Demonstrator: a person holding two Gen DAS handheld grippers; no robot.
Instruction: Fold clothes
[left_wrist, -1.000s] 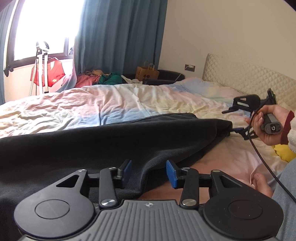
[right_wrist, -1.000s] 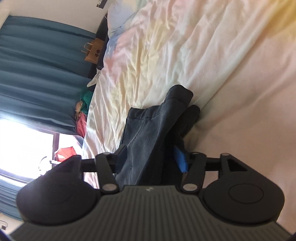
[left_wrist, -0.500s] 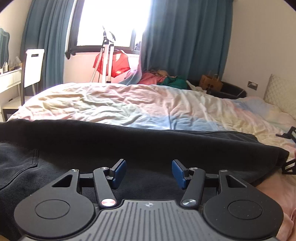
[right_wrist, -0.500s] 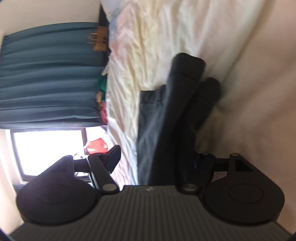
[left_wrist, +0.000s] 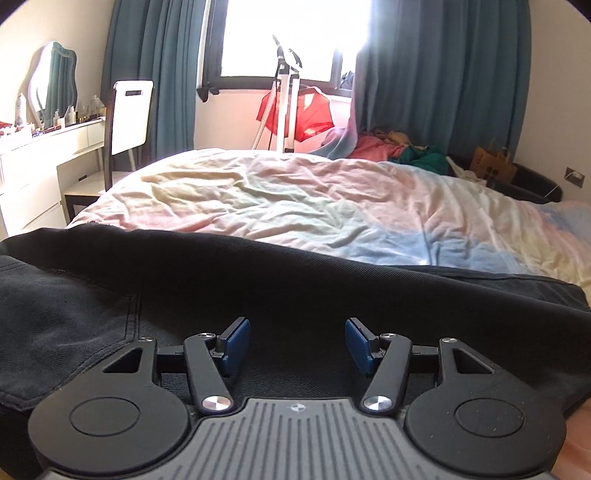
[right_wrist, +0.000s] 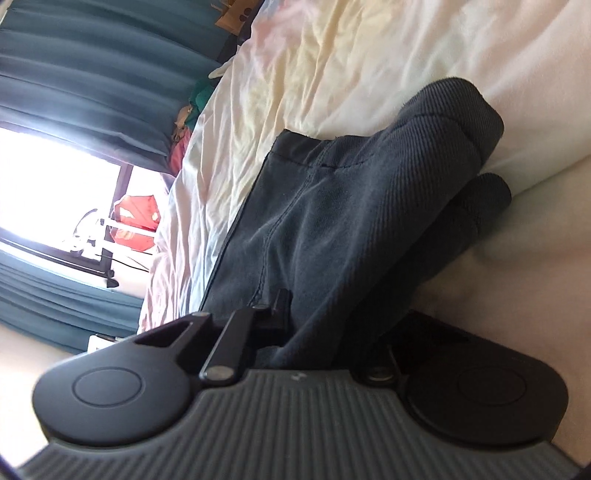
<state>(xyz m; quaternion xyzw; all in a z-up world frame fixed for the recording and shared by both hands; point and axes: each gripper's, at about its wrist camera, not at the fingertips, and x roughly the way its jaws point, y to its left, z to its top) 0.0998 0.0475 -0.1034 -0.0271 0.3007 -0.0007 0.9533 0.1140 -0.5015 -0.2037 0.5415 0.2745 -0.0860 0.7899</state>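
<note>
A dark grey garment (left_wrist: 258, 280) with a ribbed cuffed end (right_wrist: 436, 140) lies across the near side of the bed (left_wrist: 314, 199). My left gripper (left_wrist: 297, 341) is open and hovers just above the dark cloth, with nothing between its blue pads (left_wrist: 236, 343). My right gripper (right_wrist: 325, 332) is rolled on its side and shut on the garment, whose cloth bunches out between its fingers; the right finger is hidden by the cloth.
The bed has a rumpled pastel sheet. Beyond it are teal curtains (left_wrist: 436, 74), a bright window, a red garment on a stand (left_wrist: 295, 110), a clothes pile (left_wrist: 399, 147), a paper bag (left_wrist: 493, 166), and a white chair (left_wrist: 129, 118) and dresser at left.
My left gripper has swung left, away from the headboard and the other hand, and now faces the window, still open. My right gripper has closed on the garment's cloth.
</note>
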